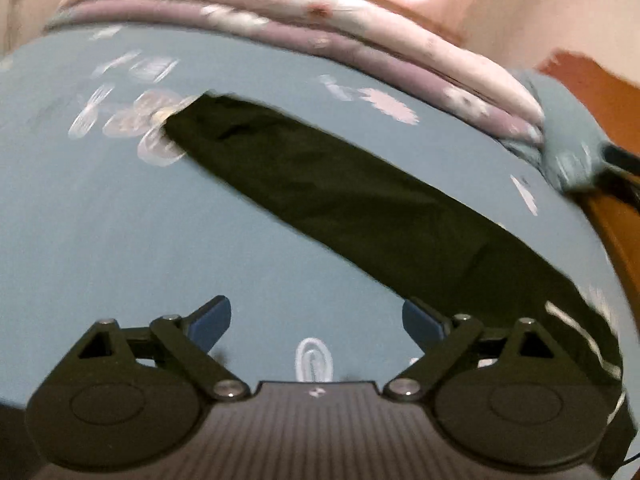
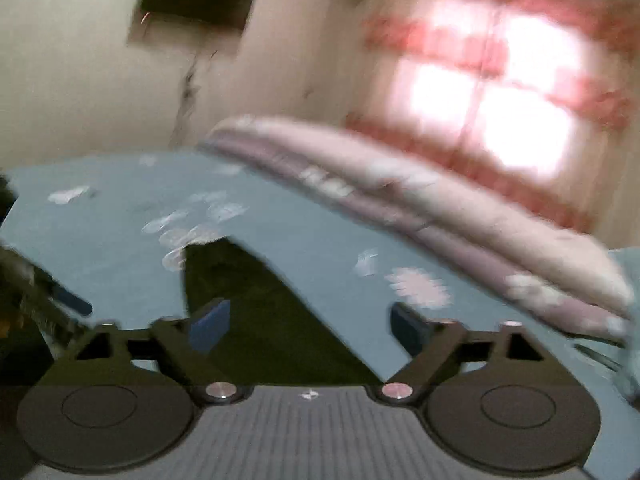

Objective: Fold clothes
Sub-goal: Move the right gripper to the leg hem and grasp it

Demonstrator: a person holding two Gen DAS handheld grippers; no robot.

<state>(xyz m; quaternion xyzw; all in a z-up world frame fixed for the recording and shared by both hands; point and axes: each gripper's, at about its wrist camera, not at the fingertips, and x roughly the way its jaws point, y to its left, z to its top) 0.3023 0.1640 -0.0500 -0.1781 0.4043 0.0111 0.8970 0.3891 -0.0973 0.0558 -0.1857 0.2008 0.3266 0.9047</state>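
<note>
**Dark garment spread on the bed, both tongs apart**

While the dark garment [image 1: 340,188] lies stretched flat across the blue flowered bedsheet [image 1: 100,220], nothing is held by either tool. The left tongs [image 1: 316,320] are seen spread apart above the sheet, just beside the garment's near edge. The right tongs [image 2: 310,320] are likewise spread, with the garment [image 2: 256,312] below and between them. A folded pink quilt [image 2: 420,200] is stacked along the bed's far edge, beneath a curtained window [image 2: 492,88]. Both views are blurred.
</note>
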